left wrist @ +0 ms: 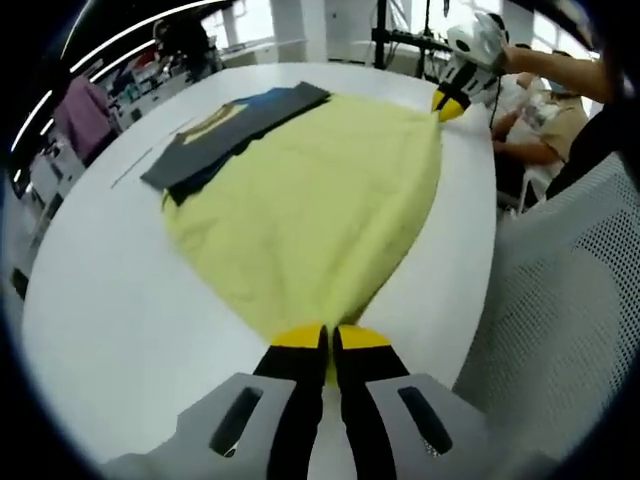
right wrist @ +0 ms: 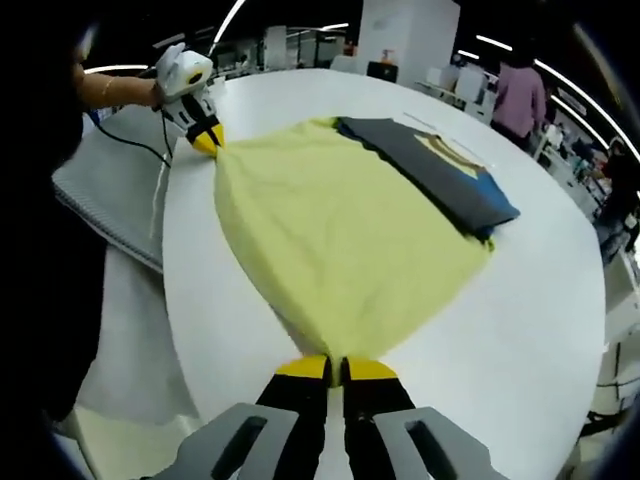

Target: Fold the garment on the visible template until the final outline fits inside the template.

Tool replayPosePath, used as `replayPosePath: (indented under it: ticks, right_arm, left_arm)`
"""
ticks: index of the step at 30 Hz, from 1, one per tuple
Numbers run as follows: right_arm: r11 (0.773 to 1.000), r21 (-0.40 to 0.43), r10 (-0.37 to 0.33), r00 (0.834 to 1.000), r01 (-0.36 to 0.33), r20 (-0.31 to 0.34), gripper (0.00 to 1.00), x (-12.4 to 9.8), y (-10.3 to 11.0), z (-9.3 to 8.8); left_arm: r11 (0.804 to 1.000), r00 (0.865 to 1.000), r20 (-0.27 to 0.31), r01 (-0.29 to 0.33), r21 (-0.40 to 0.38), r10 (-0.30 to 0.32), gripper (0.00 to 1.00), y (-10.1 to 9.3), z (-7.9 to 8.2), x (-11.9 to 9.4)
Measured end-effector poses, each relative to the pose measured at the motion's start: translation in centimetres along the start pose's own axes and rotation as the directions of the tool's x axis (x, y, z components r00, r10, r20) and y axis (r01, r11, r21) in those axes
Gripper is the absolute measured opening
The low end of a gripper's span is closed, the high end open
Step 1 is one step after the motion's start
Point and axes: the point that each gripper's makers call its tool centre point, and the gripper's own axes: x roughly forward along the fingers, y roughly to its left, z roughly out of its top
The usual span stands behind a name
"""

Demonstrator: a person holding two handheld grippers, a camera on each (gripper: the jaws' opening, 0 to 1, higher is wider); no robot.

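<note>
A yellow garment (left wrist: 320, 210) lies spread on the white round table (left wrist: 110, 300), pulled taut between both grippers. My left gripper (left wrist: 328, 338) is shut on its near corner, yellow-tipped jaws pressed together on the cloth. At the far end my right gripper (left wrist: 447, 105), held by a hand, pinches the opposite corner. In the right gripper view the same garment (right wrist: 340, 230) runs from my right gripper (right wrist: 336, 368), shut on its edge, up to my left gripper (right wrist: 208, 140). A thin line (left wrist: 135, 168) is marked on the table beyond the cloth.
A folded dark garment with blue and yellow print (left wrist: 225, 135) (right wrist: 440, 165) rests on the yellow cloth's far edge. A grey mesh chair (left wrist: 570, 300) (right wrist: 110, 190) stands against the table's side. People (right wrist: 520, 95) and equipment are in the background.
</note>
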Motion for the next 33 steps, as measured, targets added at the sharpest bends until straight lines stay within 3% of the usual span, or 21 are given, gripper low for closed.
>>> replayPosePath:
  ticks: [11, 24, 33]
  right_arm:
    - [0.995, 0.079, -0.058, 0.996, 0.053, 0.069, 0.00, -1.8, -1.0, 1.8]
    - [0.986, 0.143, -0.097, 0.992, 0.085, 0.078, 0.00, -3.6, -1.5, 3.5]
    - [0.984, 0.153, -0.099, 0.992, 0.086, 0.081, 0.00, -4.9, -1.6, 4.6]
  left_arm:
    - [0.988, 1.000, 0.008, -0.028, -0.154, 0.030, 0.00, 0.7, 2.0, -2.3]
    - [0.979, 0.999, -0.003, -0.044, -0.201, 0.044, 0.00, 0.9, 3.4, -4.3]
    - [0.981, 0.999, 0.004, -0.048, -0.190, 0.050, 0.00, 0.9, 4.5, -5.8]
